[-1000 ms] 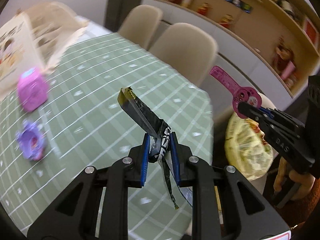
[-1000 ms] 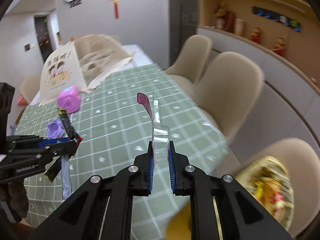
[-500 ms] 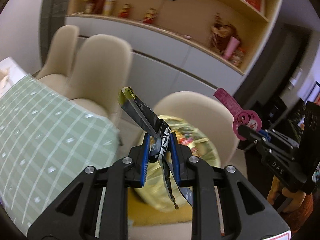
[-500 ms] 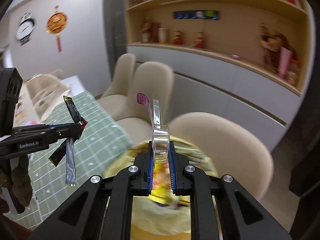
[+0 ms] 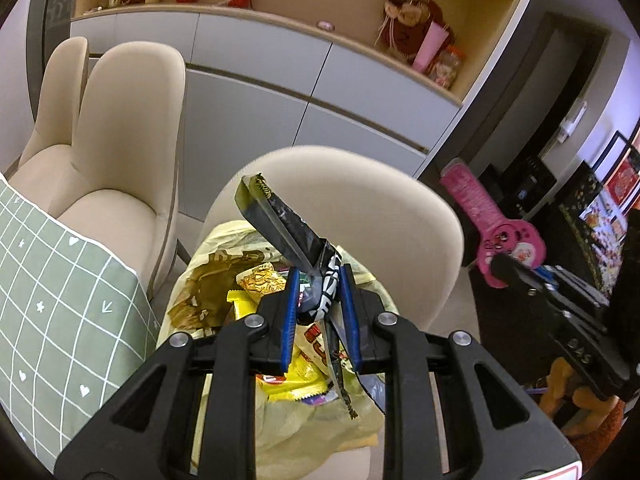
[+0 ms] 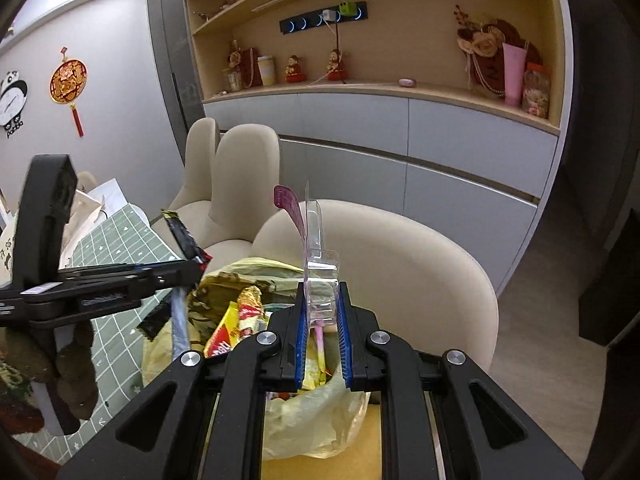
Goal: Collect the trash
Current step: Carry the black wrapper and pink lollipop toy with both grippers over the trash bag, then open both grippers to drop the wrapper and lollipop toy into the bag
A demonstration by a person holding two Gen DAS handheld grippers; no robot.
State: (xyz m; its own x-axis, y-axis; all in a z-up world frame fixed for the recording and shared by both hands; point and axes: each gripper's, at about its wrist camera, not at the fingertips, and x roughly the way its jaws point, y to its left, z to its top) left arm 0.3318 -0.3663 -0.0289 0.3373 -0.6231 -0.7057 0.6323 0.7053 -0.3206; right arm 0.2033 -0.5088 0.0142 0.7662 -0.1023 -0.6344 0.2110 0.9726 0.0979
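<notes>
A: What's the left gripper (image 5: 318, 300) doing?

B: Its blue pads are pinched onto a dark crumpled wrapper (image 5: 280, 224). The wrapper's long end sticks up toward the middle of the left wrist frame and thin strips dangle below the fingers.

A: And the right gripper (image 6: 323, 320)?

B: Pressed onto a clear plastic blister pack (image 6: 316, 252) with a pink card backing that rises up the centre of the right wrist frame. In the left wrist view the same pack shows as a pink piece at the right edge.

A: Where does the trash go?

B: A yellow plastic bag (image 5: 224, 256), already stuffed with snack packets, sits on the seat of a beige chair (image 5: 400, 208), just beneath both grippers in the lower middle of each frame. The green checked tablecloth (image 5: 60, 300) lies at the lower left.

A: What changed?

B: A second ago both grippers faced the table, with the bag off at the right edge. Half a second ago the bag was blurred as they swung round. Now it is sharp and centred under both loads, and neither grip has loosened
</notes>
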